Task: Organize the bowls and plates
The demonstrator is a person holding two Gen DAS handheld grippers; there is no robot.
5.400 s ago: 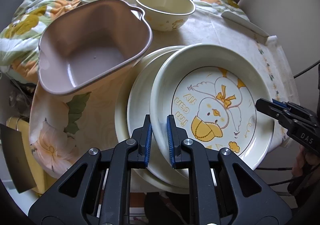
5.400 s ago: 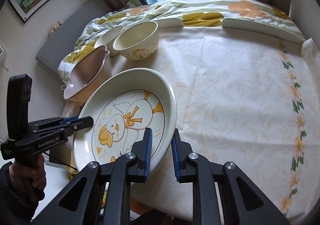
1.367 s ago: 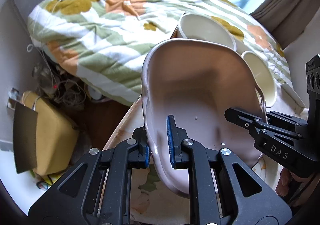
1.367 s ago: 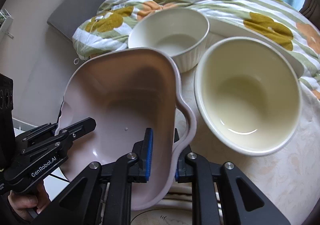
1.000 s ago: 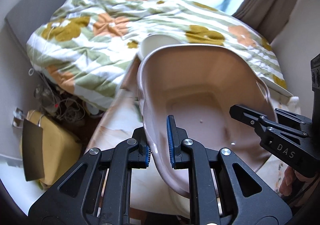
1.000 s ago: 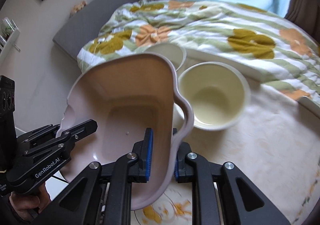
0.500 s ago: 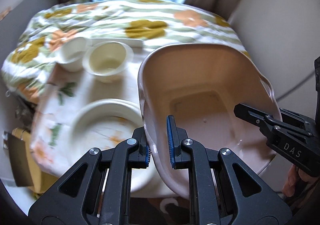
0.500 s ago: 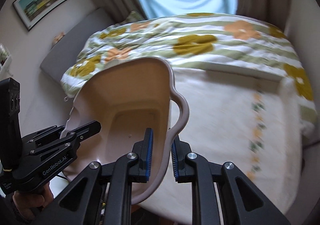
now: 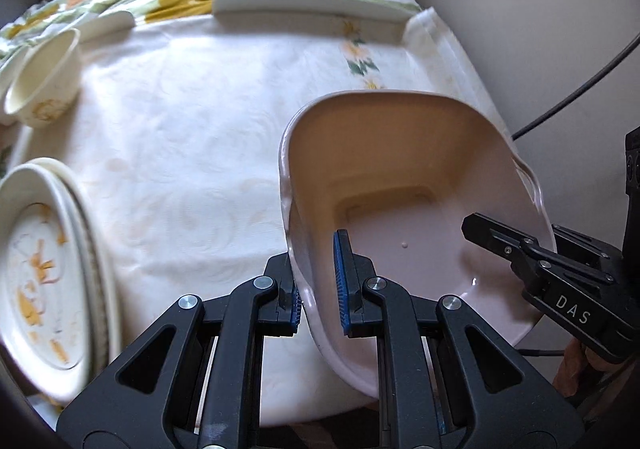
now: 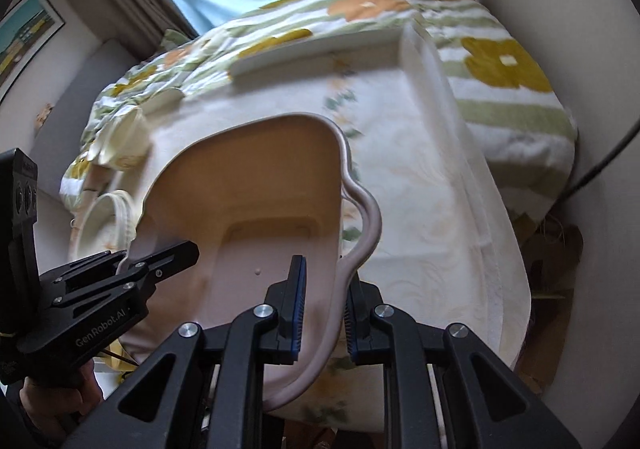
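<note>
**Pink Basin Carried Between Both Tongs, Set-Down Pending**

Nearest the left tongs (image 9: 319, 281), the blue ribbed pads were nearly closed on the left wall of the large pale-pink plastic basin with a wavy handled rim (image 9: 400, 185), one pad inside and one outside. The right tongs (image 10: 323, 303) were clamped in the same way over the opposite rim, just beside its looped handle. The basin was tilted, its open side turned toward both cameras, over the near right part of the table; whether its base touched the cloth could not be told from these views.

Judged as a step, this was the carry of the basin to a free spot. The next move probably called for levelling it, lowering both tongs together, and only then easing the pads apart.

The basin looked smooth, glossy and rigid, with a squarish recessed floor. Left of the left tongs lay the stacked cream ceramic plates with an orange cartoon print (image 9: 44, 281), shallow and glazed. Beneath lay the white embossed tablecloth with flower sprigs (image 9: 192, 137). Further off to the left stood a small round cream bowl (image 9: 44, 85), thick-walled. Beyond the table was a green-striped floral quilt (image 10: 500, 61), soft and rumpled.
</note>
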